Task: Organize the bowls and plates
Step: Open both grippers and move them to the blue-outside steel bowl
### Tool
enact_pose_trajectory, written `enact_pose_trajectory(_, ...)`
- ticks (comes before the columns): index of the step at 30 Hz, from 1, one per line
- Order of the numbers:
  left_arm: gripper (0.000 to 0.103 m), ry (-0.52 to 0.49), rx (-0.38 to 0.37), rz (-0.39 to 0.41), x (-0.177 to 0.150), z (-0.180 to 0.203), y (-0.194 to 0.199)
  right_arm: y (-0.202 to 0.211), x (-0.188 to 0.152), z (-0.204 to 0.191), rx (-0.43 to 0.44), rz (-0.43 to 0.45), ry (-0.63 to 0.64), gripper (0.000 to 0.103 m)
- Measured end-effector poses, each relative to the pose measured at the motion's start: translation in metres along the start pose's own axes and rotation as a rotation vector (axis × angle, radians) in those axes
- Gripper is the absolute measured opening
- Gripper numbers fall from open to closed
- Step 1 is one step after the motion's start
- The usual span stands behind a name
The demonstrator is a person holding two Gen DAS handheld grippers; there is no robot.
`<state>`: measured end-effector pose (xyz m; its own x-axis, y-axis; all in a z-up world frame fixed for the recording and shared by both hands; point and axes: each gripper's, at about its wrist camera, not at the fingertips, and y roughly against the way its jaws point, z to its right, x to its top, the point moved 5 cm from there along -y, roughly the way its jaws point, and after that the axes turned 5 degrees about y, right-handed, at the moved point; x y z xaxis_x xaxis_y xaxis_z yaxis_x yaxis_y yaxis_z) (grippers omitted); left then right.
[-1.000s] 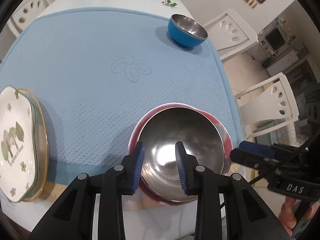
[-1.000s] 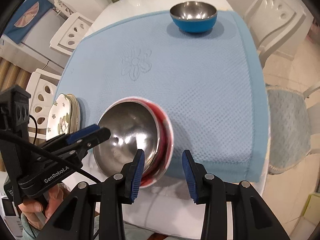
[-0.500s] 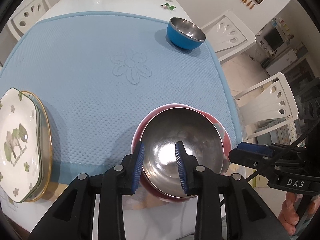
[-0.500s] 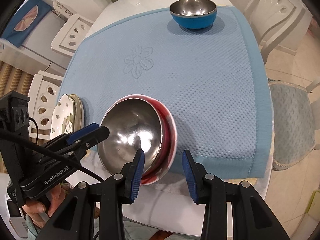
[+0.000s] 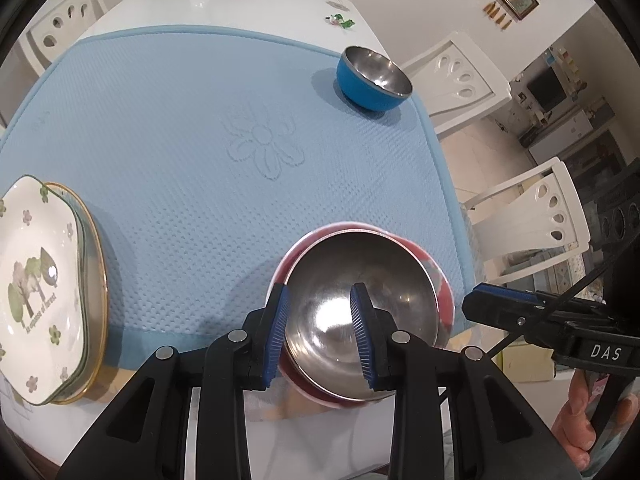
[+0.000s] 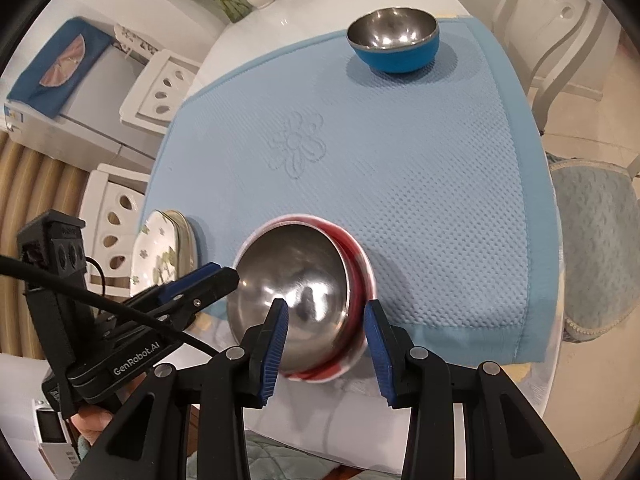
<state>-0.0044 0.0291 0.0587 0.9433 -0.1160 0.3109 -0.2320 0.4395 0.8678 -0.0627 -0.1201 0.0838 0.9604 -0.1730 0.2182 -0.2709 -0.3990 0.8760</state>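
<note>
Left wrist view: the left gripper [image 5: 320, 330] clamps the near rim of the nested red-and-steel bowls [image 5: 360, 312] at the blue textured mat's [image 5: 240, 120] front edge. The right gripper [image 6: 326, 342] straddles their other side, contact unclear. A round blue steel-lined bowl [image 5: 372, 80] sits far off; floral plates [image 5: 40, 288] are stacked left.

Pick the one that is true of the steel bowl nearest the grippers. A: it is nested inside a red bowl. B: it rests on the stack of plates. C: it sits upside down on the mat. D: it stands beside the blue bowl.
A: the steel bowl sits inside the red bowl, whose rim shows around it.
</note>
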Motion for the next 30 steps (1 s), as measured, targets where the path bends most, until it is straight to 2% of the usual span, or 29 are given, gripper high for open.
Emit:
enact_pose_trajectory(4, 0.029, 0.004, -0.025, 0.006, 0.012, 0.003, 0.005, 0.007, 0.012, 0.002, 0.039, 0.060, -0.038, 0.038)
enact_pose_trajectory(6, 0.029, -0.013, -0.029, 0.031, 0.024, 0.007, 0.010, 0.012, 0.021, 0.005, 0.092, 0.101, -0.083, 0.038)
enact_pose_trajectory(8, 0.029, -0.028, -0.028, 0.058, 0.038, 0.011, 0.014, 0.016, 0.032, 0.008, 0.133, 0.131, -0.121, 0.045)
enact_pose_trajectory(9, 0.031, -0.029, -0.027, 0.069, 0.047, 0.012, 0.015, 0.018, 0.038, 0.010, 0.125, 0.150, -0.131, 0.048)
enact_pose_trajectory(10, 0.036, -0.026, -0.024, 0.077, 0.055, 0.013, 0.015, 0.020, 0.044, 0.012, 0.110, 0.165, -0.132, 0.054)
enact_pose_trajectory(11, 0.046, -0.020, -0.022, 0.087, 0.065, 0.013, 0.015, 0.022, 0.051, 0.014, 0.089, 0.184, -0.131, 0.056)
enact_pose_trajectory(13, 0.058, -0.012, -0.033, 0.113, 0.083, 0.015, 0.015, 0.024, 0.062, 0.018, 0.071, 0.208, -0.132, 0.056)
enact_pose_trajectory(14, 0.060, -0.012, -0.043, 0.127, 0.092, 0.017, 0.015, 0.025, 0.068, 0.023, 0.070, 0.215, -0.139, 0.056)
enact_pose_trajectory(20, 0.060, -0.029, -0.104, 0.115, 0.144, 0.038, -0.009, 0.015, 0.103, 0.052, 0.022, 0.238, -0.213, 0.057)
enact_pose_trajectory(30, 0.060, -0.027, -0.119, 0.042, 0.217, 0.050, -0.085, -0.013, 0.175, 0.106, -0.036, 0.270, -0.276, 0.056)
